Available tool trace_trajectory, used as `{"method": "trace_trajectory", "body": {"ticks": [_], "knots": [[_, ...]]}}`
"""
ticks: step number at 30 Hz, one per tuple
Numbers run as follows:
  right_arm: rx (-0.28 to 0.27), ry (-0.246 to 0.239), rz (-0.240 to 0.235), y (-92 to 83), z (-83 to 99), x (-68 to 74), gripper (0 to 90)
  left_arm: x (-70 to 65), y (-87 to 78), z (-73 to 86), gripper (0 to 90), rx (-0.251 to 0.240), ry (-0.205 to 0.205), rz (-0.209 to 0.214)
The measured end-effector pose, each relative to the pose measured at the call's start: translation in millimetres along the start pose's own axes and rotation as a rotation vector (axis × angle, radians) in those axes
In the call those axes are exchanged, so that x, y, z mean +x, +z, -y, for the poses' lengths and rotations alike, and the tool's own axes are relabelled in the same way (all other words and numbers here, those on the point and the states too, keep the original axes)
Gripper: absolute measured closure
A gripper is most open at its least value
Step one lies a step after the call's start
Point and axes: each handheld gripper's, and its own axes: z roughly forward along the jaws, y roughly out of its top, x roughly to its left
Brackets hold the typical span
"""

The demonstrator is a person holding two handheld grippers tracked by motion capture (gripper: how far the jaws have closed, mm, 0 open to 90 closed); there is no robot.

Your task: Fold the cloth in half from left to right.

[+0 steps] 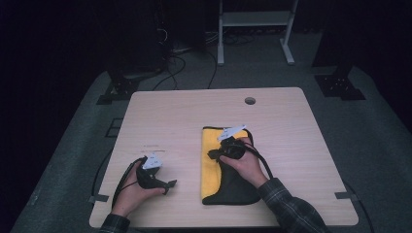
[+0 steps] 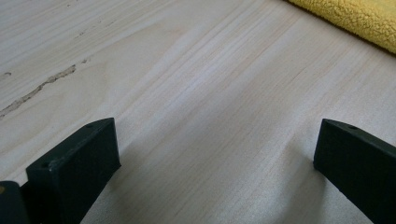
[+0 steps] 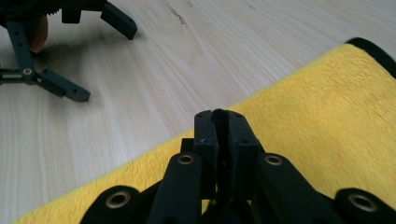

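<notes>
A yellow cloth (image 1: 210,167) with a black side (image 1: 238,187) lies lengthwise on the wooden table (image 1: 184,111), right of centre. My right gripper (image 1: 212,155) points left over it. In the right gripper view its jaws (image 3: 219,114) are pressed together right at the left edge of the cloth (image 3: 317,116), and they seem to pinch that edge. My left gripper (image 1: 167,184) rests low at the table's front left, apart from the cloth. Its jaws (image 2: 217,135) stand wide over bare wood, with the cloth (image 2: 355,18) at the far right. The left gripper (image 3: 100,56) also lies ahead of the right one.
A round cable hole (image 1: 249,101) sits near the table's far edge. A dark scratch (image 2: 37,88) marks the wood by the left gripper. Beyond the table are a white metal frame (image 1: 252,19), floor cables (image 1: 170,63) and black stand feet (image 1: 340,85).
</notes>
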Motion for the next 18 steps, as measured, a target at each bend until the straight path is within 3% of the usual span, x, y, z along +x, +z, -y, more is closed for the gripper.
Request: {"method": "trace_trajectory", "body": {"ticks": [11, 18], "knots": [[-0.007, 0.03, 0.051, -48.0, 23.9, -3.3, 83.5, -0.1, 0.0, -0.1, 0.0, 0.0, -0.002, 0.0], [0.003, 0.044, 0.067, -69.5, 44.5, -0.7, 83.5, 0.1, -0.3, -0.1, 0.0, 0.003, 0.001, 0.0]]}}
